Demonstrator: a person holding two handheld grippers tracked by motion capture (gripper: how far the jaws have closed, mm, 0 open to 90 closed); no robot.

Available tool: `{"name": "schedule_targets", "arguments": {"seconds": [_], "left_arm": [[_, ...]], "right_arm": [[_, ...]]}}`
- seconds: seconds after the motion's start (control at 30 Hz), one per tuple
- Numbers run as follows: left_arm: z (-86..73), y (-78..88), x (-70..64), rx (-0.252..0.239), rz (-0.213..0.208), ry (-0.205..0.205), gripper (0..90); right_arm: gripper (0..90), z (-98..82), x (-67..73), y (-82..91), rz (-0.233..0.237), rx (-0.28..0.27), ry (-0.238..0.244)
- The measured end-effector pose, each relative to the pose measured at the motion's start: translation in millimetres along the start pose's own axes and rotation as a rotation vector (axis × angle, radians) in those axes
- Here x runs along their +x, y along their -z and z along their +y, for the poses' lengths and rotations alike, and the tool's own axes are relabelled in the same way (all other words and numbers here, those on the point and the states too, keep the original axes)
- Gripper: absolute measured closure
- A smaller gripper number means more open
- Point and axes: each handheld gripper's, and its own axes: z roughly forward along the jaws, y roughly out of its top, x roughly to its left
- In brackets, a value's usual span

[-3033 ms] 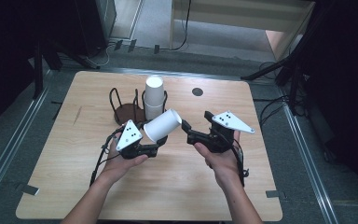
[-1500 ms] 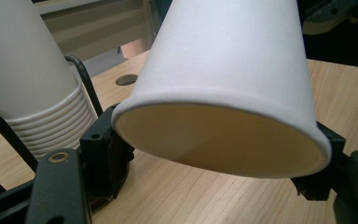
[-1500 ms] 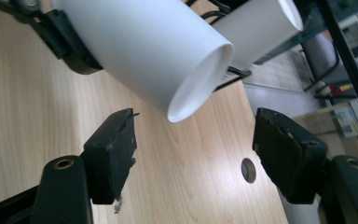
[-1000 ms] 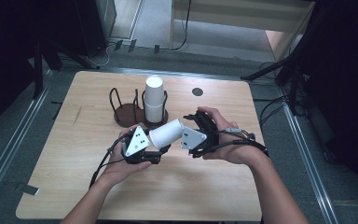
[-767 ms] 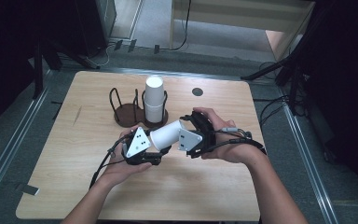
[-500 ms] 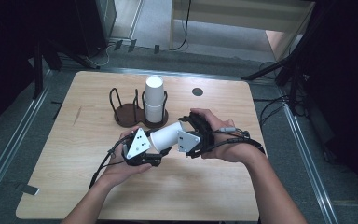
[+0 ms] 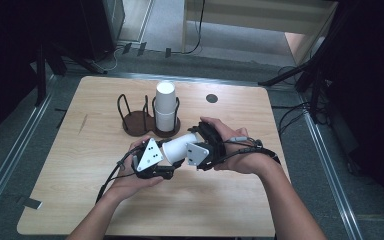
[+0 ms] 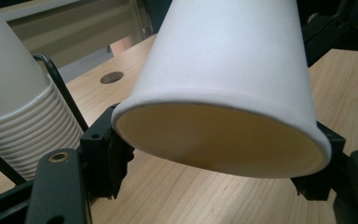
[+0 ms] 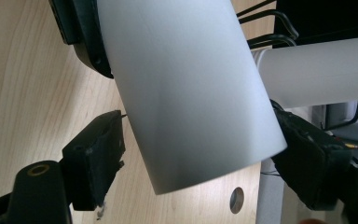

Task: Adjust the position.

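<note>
Item: paper cup (image 7: 179,147), white, held on its side above the table (image 7: 70,165), in front of the rack (image 7: 141,120).

Progress, as judged: one cup is out of the stack (image 7: 165,106), which stands inverted in the rack's right ring; the left ring is bare. The cup is held between both grippers, perhaps a handover or the splitting of nested cups. Setting it down is left.

Left gripper (image 8: 214,158): jaws closed on the cup at its rim, pads pressing either side of the open mouth.

Right gripper (image 9: 200,154): jaws part open around the cup's base end; the right pad looks to be touching, the left stands just off the wall, so a firm grip cannot be told.

Pose: both hands meet at mid-table, forearms entering from below, the grippers facing each other along the cup's axis, right wrist bent inward.
</note>
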Motion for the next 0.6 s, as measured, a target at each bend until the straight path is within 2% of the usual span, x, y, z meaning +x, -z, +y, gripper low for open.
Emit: {"name": "schedule_targets", "arguments": {"seconds": [0.2, 0.37, 0.5, 0.6], "left_arm": [[-0.5, -0.7, -1.0, 0.003, -0.003, -0.004, 25.9], [-0.3, 0.6, 0.2, 0.003, -0.001, -0.006, 26.0], [-0.9, 0.8, 0.2, 0.002, -0.001, -0.011, 25.8], [-0.5, 1.0, 0.3, -0.002, 0.005, -0.011, 25.6]], "right_arm": [[22.6, 3.7, 0.8, -1.8, 0.01, 0.003, 0.028], [24.9, 5.0, 0.0, -1.0, 0.01, 0.008, 0.032], [26.9, 4.9, -0.4, -1.0, 0.015, 0.008, 0.064], [27.5, 5.2, -1.1, -0.6, 0.015, 0.017, 0.068]]}}
